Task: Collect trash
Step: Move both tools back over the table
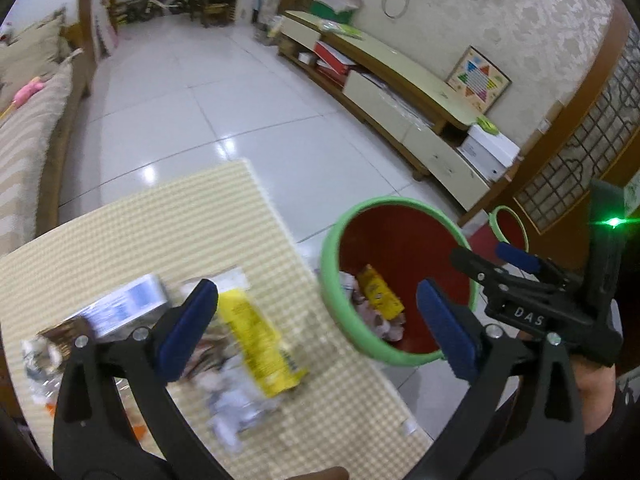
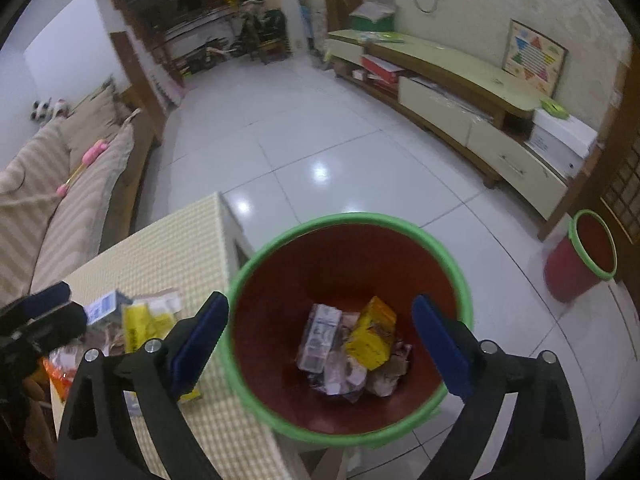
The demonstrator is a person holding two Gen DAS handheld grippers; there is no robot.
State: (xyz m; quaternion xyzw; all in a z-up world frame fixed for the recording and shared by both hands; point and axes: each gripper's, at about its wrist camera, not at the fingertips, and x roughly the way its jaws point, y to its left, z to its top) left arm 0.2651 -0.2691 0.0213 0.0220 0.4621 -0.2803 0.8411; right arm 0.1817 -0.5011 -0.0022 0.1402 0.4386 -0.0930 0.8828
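Note:
A red bin with a green rim (image 1: 334,252) (image 2: 466,304) stands beside the table and holds a yellow carton (image 2: 370,338), a white carton (image 2: 320,336) and crumpled paper. On the checked tablecloth (image 1: 168,224) lies a trash pile: a yellow packet (image 1: 256,340), a blue-white carton (image 1: 128,304), crumpled paper (image 1: 232,408). My left gripper (image 1: 316,324) is open and empty above the pile and table edge. My right gripper (image 2: 320,340) is open and empty over the bin; it also shows in the left wrist view (image 1: 492,256).
A second red bin (image 2: 580,256) stands by the wooden door at right. A long TV cabinet (image 1: 400,92) runs along the far wall. A striped sofa (image 1: 24,140) lies left. White tiled floor (image 1: 220,92) stretches beyond the table.

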